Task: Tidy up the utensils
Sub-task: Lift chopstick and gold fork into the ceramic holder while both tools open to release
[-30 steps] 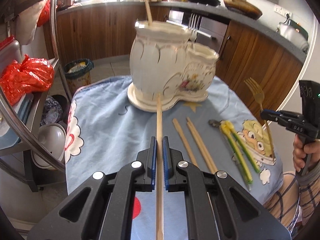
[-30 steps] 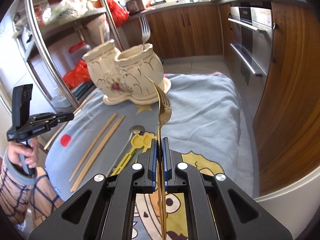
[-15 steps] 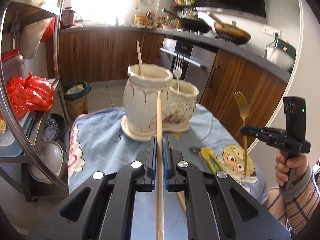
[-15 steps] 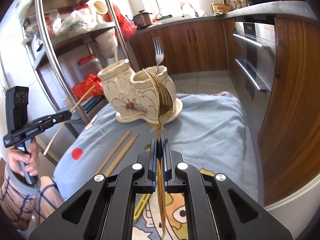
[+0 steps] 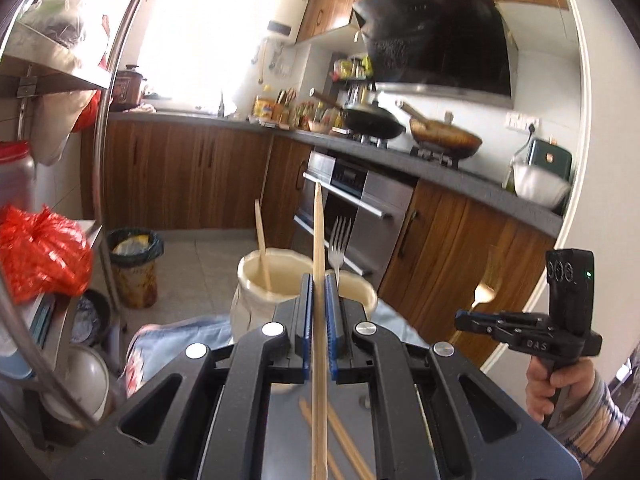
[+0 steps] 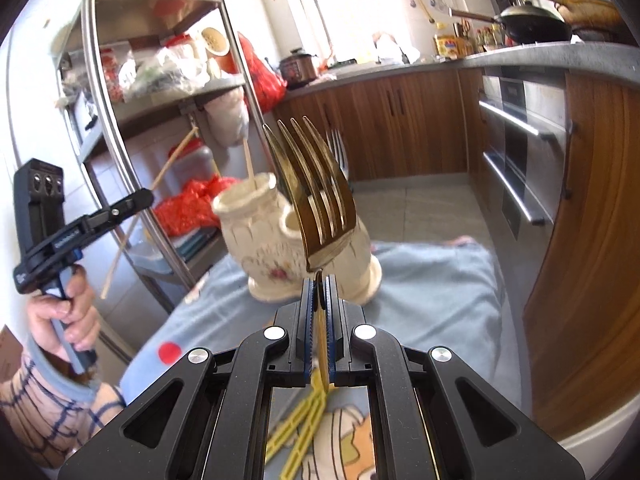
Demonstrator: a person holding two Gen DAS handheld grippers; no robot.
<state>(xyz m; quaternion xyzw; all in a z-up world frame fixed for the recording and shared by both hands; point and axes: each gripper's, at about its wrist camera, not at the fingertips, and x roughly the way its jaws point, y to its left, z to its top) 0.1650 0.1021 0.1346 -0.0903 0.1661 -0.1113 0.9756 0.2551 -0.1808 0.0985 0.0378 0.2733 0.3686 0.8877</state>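
Observation:
My left gripper (image 5: 319, 280) is shut on a wooden chopstick (image 5: 319, 236) that points up and forward, raised above the table. Behind it stands the cream two-compartment ceramic holder (image 5: 256, 280); one chopstick (image 5: 262, 250) stands in its left compartment and a silver fork (image 5: 339, 240) in its right. My right gripper (image 6: 319, 280) is shut on a gold fork (image 6: 316, 192), tines up, in front of the holder (image 6: 260, 240). Each gripper shows in the other's view: the right gripper (image 5: 464, 316) and the left gripper (image 6: 146, 196).
The table has a blue cartoon cloth (image 6: 432, 280). Loose chopsticks (image 5: 344, 444) and yellow-green utensils (image 6: 296, 424) lie on it. A metal shelf rack (image 6: 168, 92) stands to the left, wooden cabinets and an oven (image 6: 516, 160) to the right.
Both grippers have lifted and tilted upward with their utensils. The holder now sits lower in both views, and the table is mostly out of the left wrist view.

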